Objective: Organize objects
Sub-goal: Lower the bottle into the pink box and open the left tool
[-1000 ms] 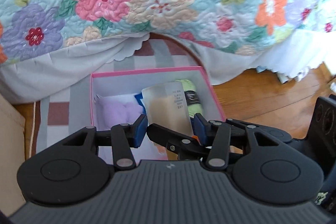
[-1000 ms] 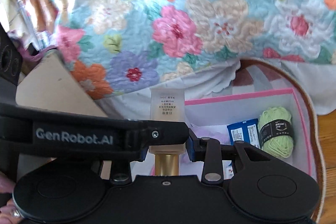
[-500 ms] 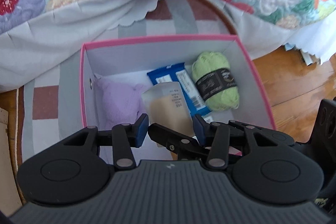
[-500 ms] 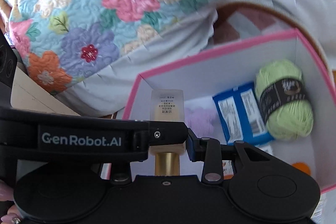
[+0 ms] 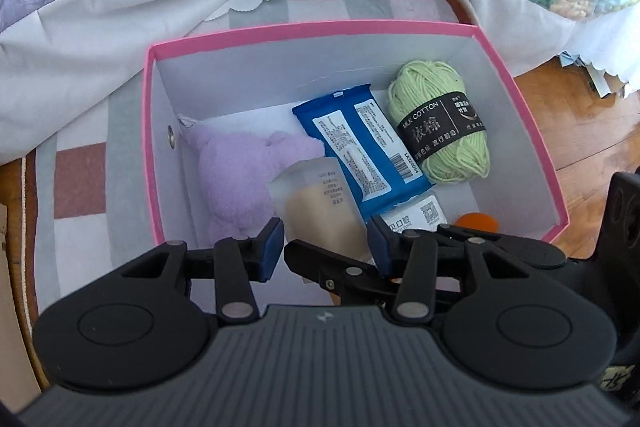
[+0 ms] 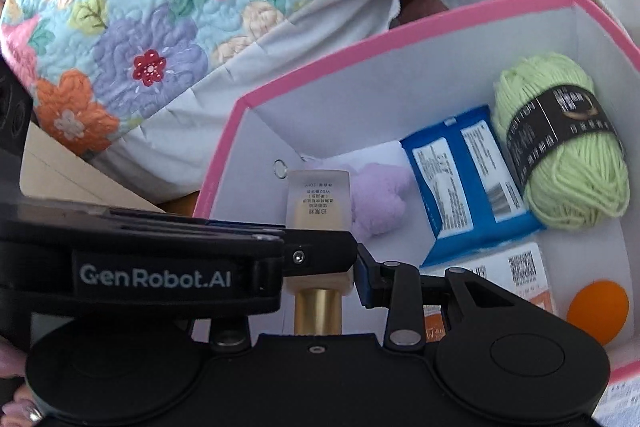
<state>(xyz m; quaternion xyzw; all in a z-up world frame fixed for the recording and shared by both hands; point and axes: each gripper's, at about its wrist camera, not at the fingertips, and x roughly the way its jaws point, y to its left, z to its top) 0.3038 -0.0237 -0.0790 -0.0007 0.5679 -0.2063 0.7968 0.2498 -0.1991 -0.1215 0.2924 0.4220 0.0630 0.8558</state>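
Note:
A frosted bottle of beige liquid [image 6: 319,201] with a gold cap is clamped in my right gripper [image 6: 319,259], held over the left part of a pink-rimmed white box [image 5: 312,27]. The same bottle shows in the left wrist view [image 5: 316,211], between the fingers of my left gripper [image 5: 326,247], which stands open around it with gaps on both sides. Inside the box lie a purple plush toy [image 5: 236,171], a blue wipes packet [image 5: 360,147] and a green yarn ball [image 5: 440,123]. The box also shows in the right wrist view [image 6: 400,35].
A floral quilt [image 6: 160,7] and grey bed skirt [image 5: 120,11] hang behind the box. A checked rug [image 5: 80,179] lies under it, wood floor [image 5: 580,115] to the right. A white QR-code box [image 5: 420,217] and an orange item [image 6: 598,311] lie at the box's near side.
Both grippers have moved forward and down toward the box, which now fills more of each view. The bottle has come lower, over the plush toy. The right grip is unchanged.

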